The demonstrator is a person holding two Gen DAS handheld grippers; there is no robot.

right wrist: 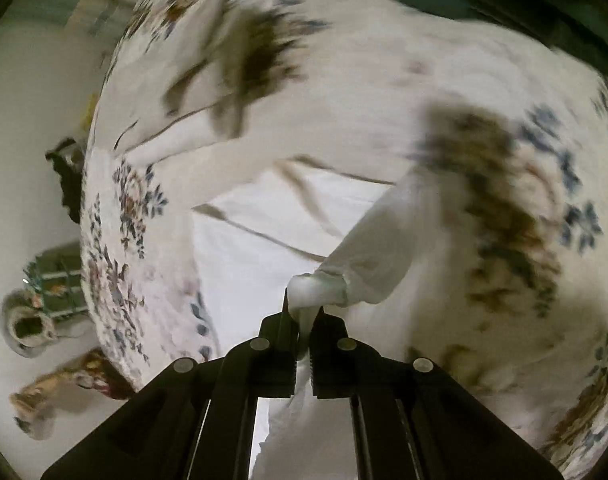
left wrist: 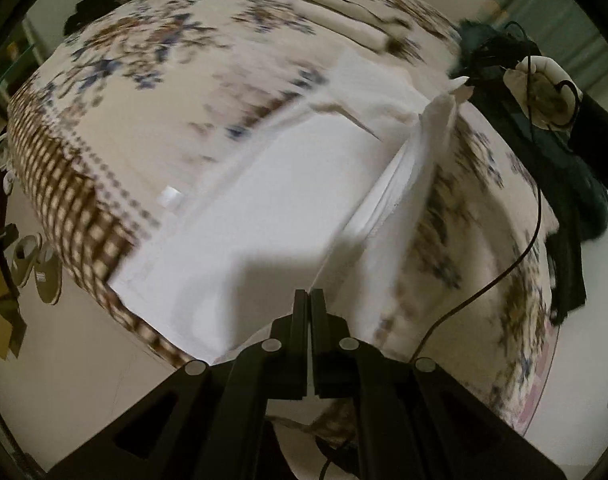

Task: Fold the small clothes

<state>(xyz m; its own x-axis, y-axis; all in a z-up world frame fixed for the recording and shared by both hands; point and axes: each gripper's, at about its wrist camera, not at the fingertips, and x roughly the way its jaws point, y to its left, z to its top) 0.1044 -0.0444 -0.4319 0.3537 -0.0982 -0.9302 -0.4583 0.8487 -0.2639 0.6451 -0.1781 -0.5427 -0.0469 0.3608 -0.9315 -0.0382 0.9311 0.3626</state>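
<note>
Floral bedspread (left wrist: 151,92) carries a white garment (left wrist: 263,208) (blurred); right gripper (right wrist: 302,312) pinches its bunched edge, left gripper (left wrist: 308,300) fingers pressed together near the bed's edge, apparently holding nothing.

the bed (left wrist: 151,92) wears a cream floral cover with a brown checked border. a white garment (left wrist: 263,208) lies spread on it ahead of the left tool, and dark green clothes (left wrist: 584,200) sit at its far right edge.
</note>
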